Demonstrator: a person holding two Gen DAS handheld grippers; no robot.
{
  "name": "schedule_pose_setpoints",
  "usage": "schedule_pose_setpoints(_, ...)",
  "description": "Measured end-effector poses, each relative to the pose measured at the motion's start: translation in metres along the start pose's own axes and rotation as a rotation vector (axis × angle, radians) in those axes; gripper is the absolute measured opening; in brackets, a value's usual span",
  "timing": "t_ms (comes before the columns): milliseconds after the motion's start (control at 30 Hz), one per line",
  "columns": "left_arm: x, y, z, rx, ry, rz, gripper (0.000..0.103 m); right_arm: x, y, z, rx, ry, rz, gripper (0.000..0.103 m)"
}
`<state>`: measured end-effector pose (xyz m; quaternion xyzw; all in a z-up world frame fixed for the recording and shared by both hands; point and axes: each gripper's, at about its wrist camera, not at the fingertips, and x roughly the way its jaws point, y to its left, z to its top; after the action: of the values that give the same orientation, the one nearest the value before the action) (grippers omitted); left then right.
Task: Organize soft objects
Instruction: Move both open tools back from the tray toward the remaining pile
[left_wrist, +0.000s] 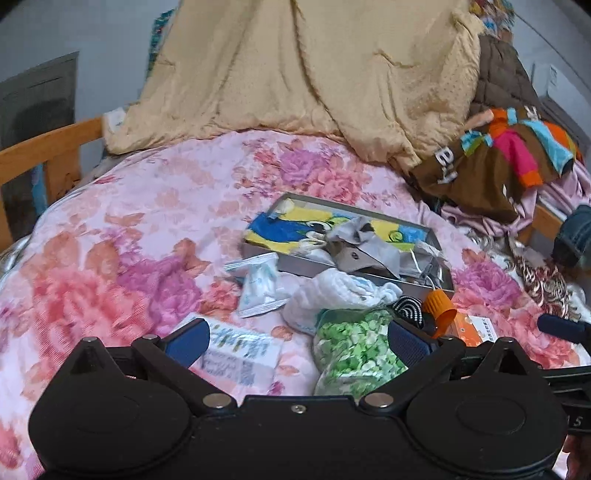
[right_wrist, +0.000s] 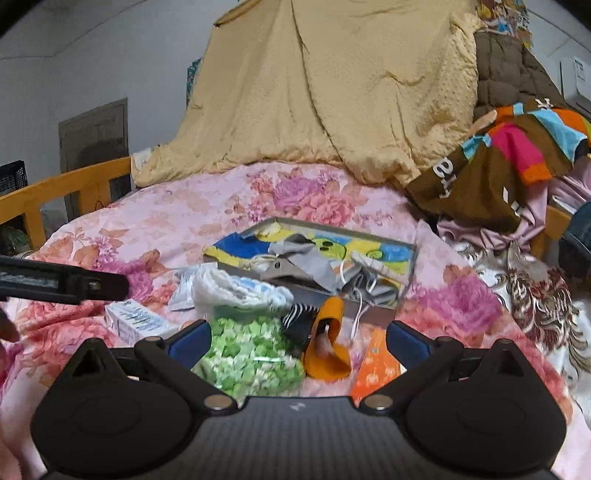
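Soft objects: a bag of green foam pieces (right_wrist: 247, 362), a white cloth (right_wrist: 236, 288) and an orange slipper (right_wrist: 328, 350) are heaped on the bed's floral quilt (left_wrist: 110, 258), just before the grey tray (left_wrist: 439, 243).
Tray: a cartoon towel (left_wrist: 288, 225) is already laid inside, judged the collecting place.
Left gripper (left_wrist: 295, 341): fingers held apart, empty.
Right gripper (right_wrist: 299, 339): fingers held apart, empty, above the heap.
Writing: packet print is too blurred to be read.

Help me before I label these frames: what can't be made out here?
- Tray bottom: both views, covered by cloths.
- Packet print: left wrist view, blurred, partly behind a finger.
- Green bag lower end: both views, behind the gripper bodies.
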<state>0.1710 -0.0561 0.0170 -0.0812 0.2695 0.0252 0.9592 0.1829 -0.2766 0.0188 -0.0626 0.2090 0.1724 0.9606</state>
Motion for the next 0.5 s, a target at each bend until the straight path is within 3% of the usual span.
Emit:
schedule_pose_setpoints(233,0.040,-0.028,0.013,0.157,0.045,0.022,0.102,0.038,-0.014,-0.014,-0.044,0.021,-0.043,0.102)
schedule_pose_setpoints(500,0.069,-0.034,0.017,0.307,0.024,-0.056,0.102,0.039,-0.036,-0.008,0.059,-0.024,-0.073,0.102)
